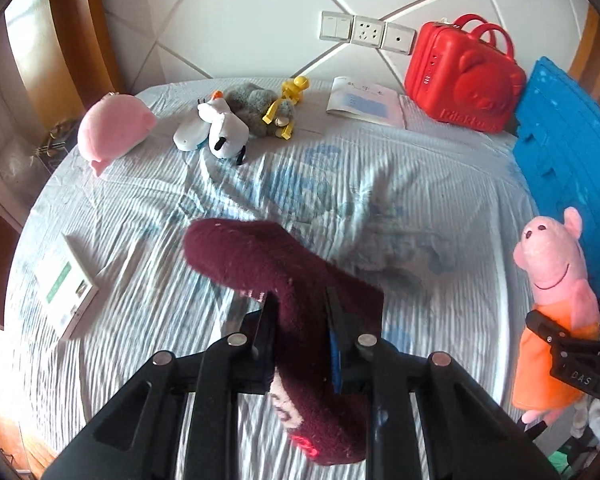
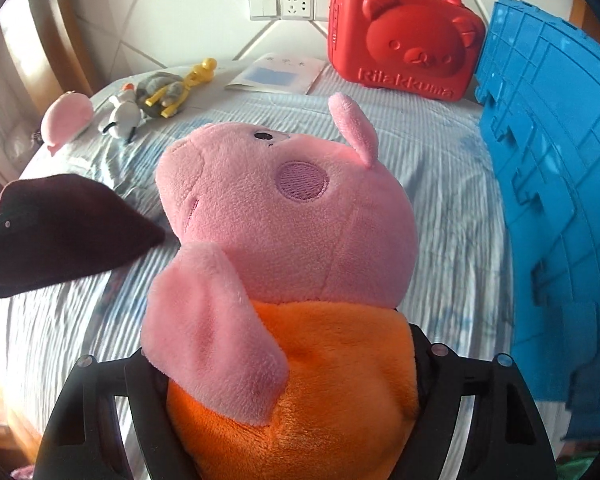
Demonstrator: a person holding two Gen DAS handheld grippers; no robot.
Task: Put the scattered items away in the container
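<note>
Pinching a maroon sock [image 1: 284,280] mid-length, the left tongs [image 1: 300,320] are clamped so it hangs clear of the bed [image 1: 148,208]. The right tongs [image 2: 284,364] squeeze the pink pig plush [image 2: 284,216] round its orange belly. Both tilt steeply downward; the blue crate [image 2: 548,168], likely the container, sits at frame right.

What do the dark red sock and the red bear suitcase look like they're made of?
Dark red sock: fuzzy knit fabric, judging by its matte, nappy surface. Red bear suitcase: probably hard moulded plastic, glossy, with an embossed face and raised lettering.
</note>
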